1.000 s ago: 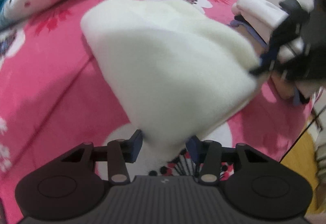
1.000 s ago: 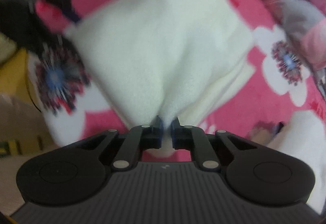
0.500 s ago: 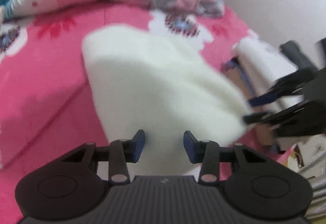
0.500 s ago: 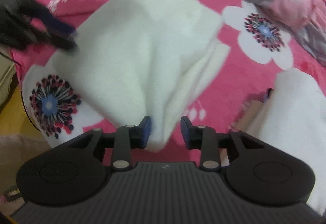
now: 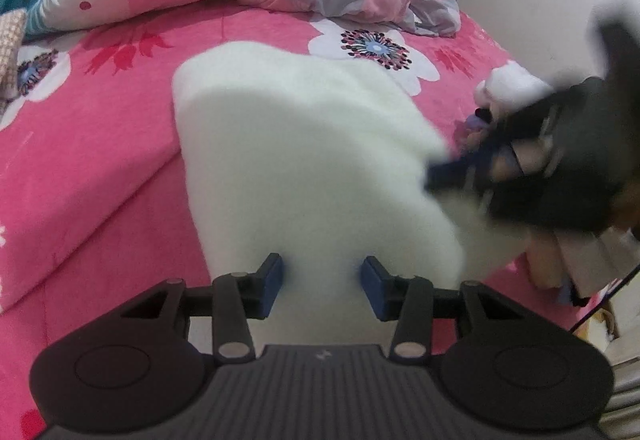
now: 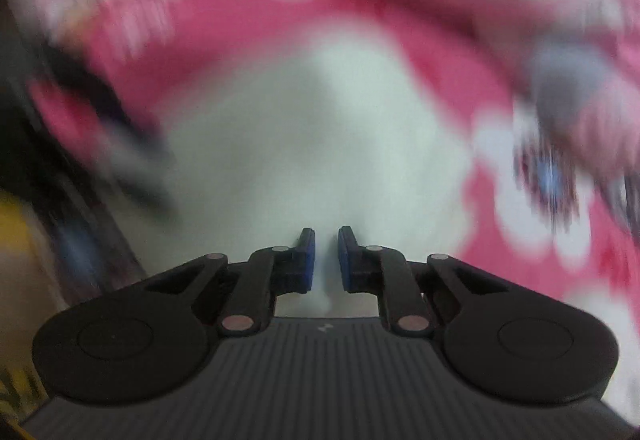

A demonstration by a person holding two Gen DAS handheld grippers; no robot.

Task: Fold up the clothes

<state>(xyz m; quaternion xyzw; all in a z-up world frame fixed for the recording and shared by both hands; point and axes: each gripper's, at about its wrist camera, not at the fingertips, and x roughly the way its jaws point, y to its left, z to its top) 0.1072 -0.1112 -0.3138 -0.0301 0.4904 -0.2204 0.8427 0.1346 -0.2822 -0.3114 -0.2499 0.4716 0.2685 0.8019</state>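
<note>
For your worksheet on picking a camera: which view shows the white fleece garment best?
The left wrist view: the white fleece garment is fairly sharp there, its folded shape clear against the pink bedspread. The right wrist view shows it only as a motion-blurred white patch running between the right hand-held gripper's near-closed jaws.

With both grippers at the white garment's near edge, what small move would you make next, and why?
Probably lift that edge slightly, both together. The right gripper has just been closing its jaws on the white garment; the left gripper holds a thicker bunch; the rest lies on the bedspread.
</note>
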